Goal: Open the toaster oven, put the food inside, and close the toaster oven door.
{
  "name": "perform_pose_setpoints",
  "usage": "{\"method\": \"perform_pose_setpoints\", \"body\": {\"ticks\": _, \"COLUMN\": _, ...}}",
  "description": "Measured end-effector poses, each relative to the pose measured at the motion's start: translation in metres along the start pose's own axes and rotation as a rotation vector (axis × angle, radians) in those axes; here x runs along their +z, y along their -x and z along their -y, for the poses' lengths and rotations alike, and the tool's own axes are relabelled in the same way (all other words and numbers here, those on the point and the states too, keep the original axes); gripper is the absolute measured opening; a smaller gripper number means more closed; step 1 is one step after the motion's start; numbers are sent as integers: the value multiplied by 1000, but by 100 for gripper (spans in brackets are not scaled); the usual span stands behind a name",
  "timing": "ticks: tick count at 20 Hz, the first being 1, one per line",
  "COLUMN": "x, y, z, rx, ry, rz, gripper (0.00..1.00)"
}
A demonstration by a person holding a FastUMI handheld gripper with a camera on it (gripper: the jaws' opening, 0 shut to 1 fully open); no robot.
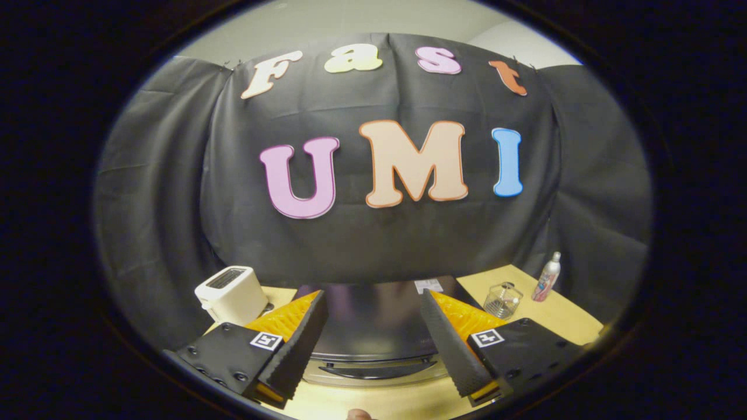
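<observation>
Gripper (373,326) fingers spread above glossy toaster oven (373,318)

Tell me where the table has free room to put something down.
Bare wood lies on the table right of the glass jar and spray bottle, and in front of the toaster oven. It is crowded between the white toaster and the oven. The open gripper hangs above the oven.
</observation>
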State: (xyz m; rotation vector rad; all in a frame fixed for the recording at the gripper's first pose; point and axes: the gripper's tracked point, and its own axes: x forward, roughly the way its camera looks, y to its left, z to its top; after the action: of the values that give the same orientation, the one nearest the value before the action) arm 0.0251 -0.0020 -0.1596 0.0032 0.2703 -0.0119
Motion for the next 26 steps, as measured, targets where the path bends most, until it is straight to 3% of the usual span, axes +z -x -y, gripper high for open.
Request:
{"method": "perform_pose_setpoints", "body": {"ticks": 12, "x": -93, "y": -27, "z": 12, "rx": -14, "ry": -13, "rz": -182, "gripper": 100}}
{"method": "perform_pose_setpoints", "body": {"ticks": 18, "x": -93, "y": -27, "z": 12, "rx": 6, "ry": 28, "rz": -142, "gripper": 100}}
{"method": "perform_pose_setpoints", "body": {"ticks": 26, "x": -108, "y": 10, "z": 18, "rx": -12, "ry": -20, "rz": -136, "gripper": 100}}
